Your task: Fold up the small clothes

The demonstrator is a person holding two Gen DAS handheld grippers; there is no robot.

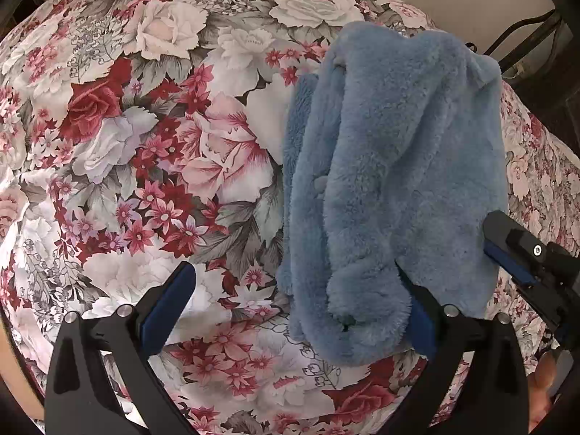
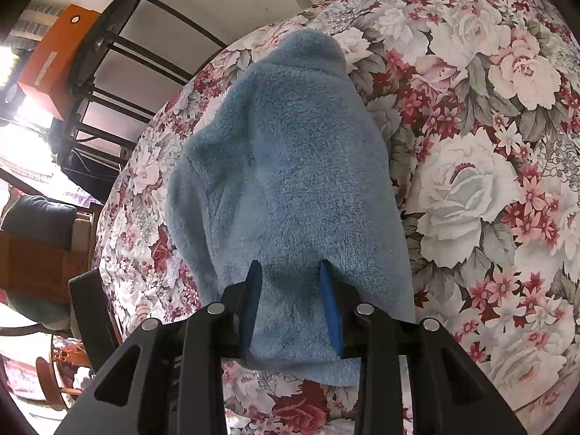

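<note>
Flowered cloth [image 1: 145, 145] covers the bench, and a fluffy blue garment [image 1: 391, 166] lies folded on it. Right gripper [image 2: 290, 272] has its fingers closed on the garment's near edge. Left gripper [image 1: 297, 279] stands wide open, one finger seemingly touching the fleece, gripping nothing.

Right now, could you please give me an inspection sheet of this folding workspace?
Surface: floral cloth covers the table.
Job's things: one fluffy blue garment, bunched lengthwise.
Clutter: nothing seen on the cloth.
Grippers: right hand-held gripper clamps the garment's near edge; left hand-held gripper is wide open, one finger tucked against the garment's near end.
Cables: dark cords beyond the table.
Surroundings: black metal rack, orange box, wooden furniture.
</note>
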